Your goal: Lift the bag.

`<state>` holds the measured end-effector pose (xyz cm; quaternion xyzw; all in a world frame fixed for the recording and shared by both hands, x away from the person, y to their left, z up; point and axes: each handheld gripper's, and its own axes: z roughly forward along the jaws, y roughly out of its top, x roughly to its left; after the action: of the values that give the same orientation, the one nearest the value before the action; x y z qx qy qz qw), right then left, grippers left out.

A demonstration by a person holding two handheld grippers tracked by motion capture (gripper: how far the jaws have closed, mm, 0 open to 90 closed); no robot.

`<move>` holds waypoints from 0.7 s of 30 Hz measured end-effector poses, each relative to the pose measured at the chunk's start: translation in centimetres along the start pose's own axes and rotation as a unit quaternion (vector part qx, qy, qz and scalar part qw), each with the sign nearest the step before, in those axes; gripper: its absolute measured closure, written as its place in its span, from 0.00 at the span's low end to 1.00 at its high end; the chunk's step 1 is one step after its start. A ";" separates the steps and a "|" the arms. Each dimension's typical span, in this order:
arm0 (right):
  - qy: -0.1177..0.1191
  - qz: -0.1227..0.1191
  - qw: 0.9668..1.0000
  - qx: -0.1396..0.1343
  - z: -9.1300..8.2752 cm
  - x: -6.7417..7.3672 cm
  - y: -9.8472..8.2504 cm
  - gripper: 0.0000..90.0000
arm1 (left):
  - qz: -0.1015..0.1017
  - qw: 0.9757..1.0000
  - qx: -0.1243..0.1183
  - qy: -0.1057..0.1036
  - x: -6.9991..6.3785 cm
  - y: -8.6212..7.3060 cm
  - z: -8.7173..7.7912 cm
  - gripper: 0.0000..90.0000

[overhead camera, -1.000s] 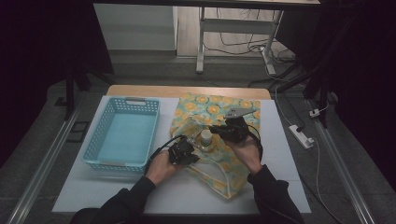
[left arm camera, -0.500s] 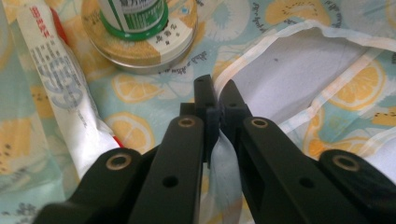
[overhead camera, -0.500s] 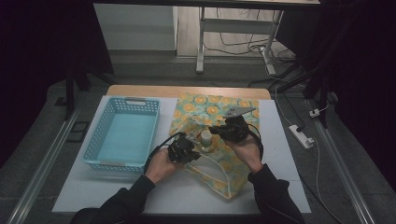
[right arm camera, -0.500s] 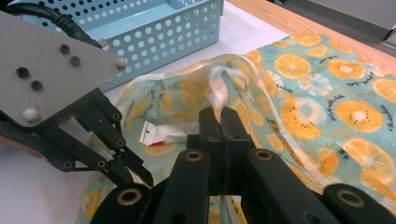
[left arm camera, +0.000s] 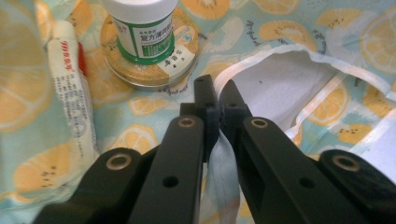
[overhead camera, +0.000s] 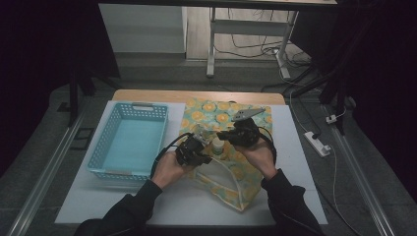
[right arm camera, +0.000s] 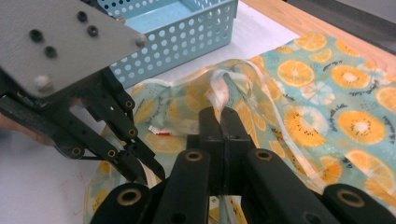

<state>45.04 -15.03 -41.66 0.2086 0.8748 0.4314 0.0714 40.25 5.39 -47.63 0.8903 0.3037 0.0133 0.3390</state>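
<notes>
A fabric bag [overhead camera: 235, 173] printed with orange slices lies on the white table [overhead camera: 123, 206]. My left gripper [left arm camera: 215, 93] is shut on the white-edged rim of the bag [left arm camera: 280, 79]. My right gripper [right arm camera: 219, 116] is shut on the opposite rim of the bag [right arm camera: 299, 116], holding it raised. In the high view the left gripper [overhead camera: 199, 146] and right gripper [overhead camera: 222, 134] meet over the bag's mouth. A white bottle [left arm camera: 140, 28] with a green label stands on a round tin [left arm camera: 152, 70], with a white tube [left arm camera: 70, 88] lying beside them on the fabric.
A light blue perforated basket [overhead camera: 130, 142] stands left of the bag, its wall [right arm camera: 187, 32] close behind the left gripper's grey plate [right arm camera: 60, 42]. A power strip [overhead camera: 317, 143] lies on the floor at the right. Bare white table lies in front of the basket.
My left gripper has lifted slightly with the bag's rim, and the mouth stands a little higher. The right gripper has stayed in place.
</notes>
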 end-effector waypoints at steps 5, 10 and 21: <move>-0.004 -0.009 1.000 0.005 -0.2 0.2 0.7 1.00 | -0.004 1.000 -0.007 -0.006 0.4 0.4 -1.0 0.99; -0.005 -0.014 1.000 0.009 -0.2 0.4 1.2 1.00 | -0.006 1.000 -0.010 -0.004 0.6 0.8 -1.8 0.99; -0.001 -0.017 1.000 0.010 -0.7 0.6 2.0 1.00 | -0.009 1.000 -0.023 -0.004 1.3 2.1 -3.9 0.99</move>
<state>44.90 -14.19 -39.65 0.1945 0.8827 0.4207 0.0776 41.53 7.26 -43.57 0.8797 0.3100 0.0138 0.3604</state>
